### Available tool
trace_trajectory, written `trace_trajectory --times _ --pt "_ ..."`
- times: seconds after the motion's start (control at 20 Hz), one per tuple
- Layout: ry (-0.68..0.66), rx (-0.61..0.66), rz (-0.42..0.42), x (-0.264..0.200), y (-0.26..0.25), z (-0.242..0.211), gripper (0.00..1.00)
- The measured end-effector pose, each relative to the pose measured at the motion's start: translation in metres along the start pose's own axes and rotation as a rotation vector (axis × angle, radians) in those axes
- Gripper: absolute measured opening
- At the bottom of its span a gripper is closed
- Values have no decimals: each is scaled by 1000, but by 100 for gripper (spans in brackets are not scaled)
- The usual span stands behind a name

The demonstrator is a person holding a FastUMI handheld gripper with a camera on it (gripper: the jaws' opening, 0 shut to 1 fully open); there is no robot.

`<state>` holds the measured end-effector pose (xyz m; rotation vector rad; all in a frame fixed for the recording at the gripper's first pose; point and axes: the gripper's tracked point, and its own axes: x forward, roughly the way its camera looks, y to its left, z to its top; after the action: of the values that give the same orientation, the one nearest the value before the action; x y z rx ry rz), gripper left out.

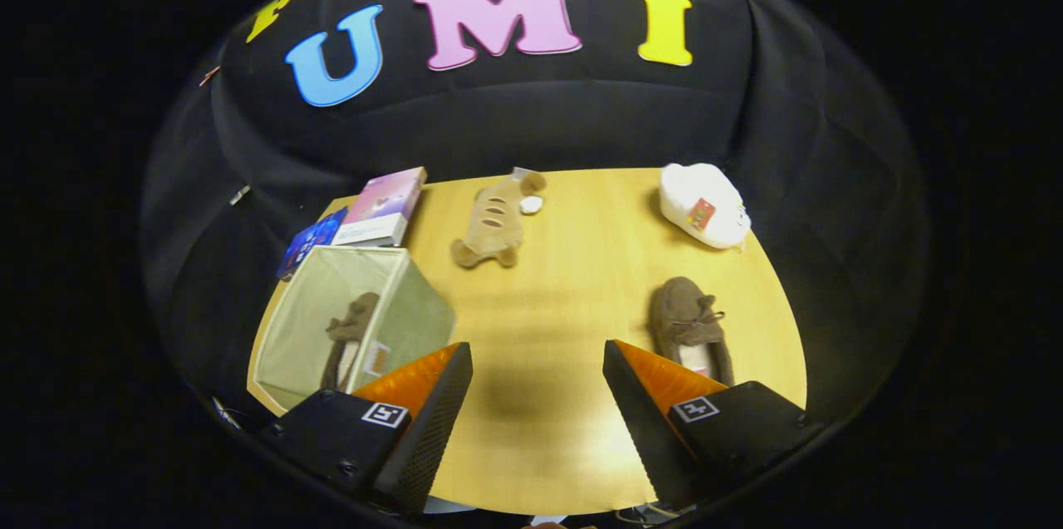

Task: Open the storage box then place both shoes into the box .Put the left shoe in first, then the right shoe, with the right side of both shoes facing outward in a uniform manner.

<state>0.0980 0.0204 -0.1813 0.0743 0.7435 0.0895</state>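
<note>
The pale green fabric storage box [291, 321] stands open-topped on the wooden table, just beyond my left finger. One brown moccasin shoe [349, 334] stands inside it, leaning against a wall. The other brown shoe [688, 321] lies on the table just beyond my right finger, its laced toe pointing away from me. My gripper [538, 367] hangs above the table between box and shoe, open wide, with nothing between its fingers.
A tan plush toy [492, 223] lies beyond the fingers at mid-table. A white plush [704, 203] sits at the far right corner. A pink and white book [384, 205] and a blue packet [309, 242] lie behind the box. The table's front edge runs under the fingers.
</note>
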Motion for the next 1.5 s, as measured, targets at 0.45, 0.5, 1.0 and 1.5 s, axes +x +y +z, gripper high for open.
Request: trace_trajectory --times 0.45,0.5,1.0,1.5 --pt "112 -60 -124 38 -161 -42 99" --pt "119 -75 -127 45 -173 -44 99" --pt "207 -96 -76 131 -209 -65 100" --pt "204 50 -63 144 -207 -68 10"
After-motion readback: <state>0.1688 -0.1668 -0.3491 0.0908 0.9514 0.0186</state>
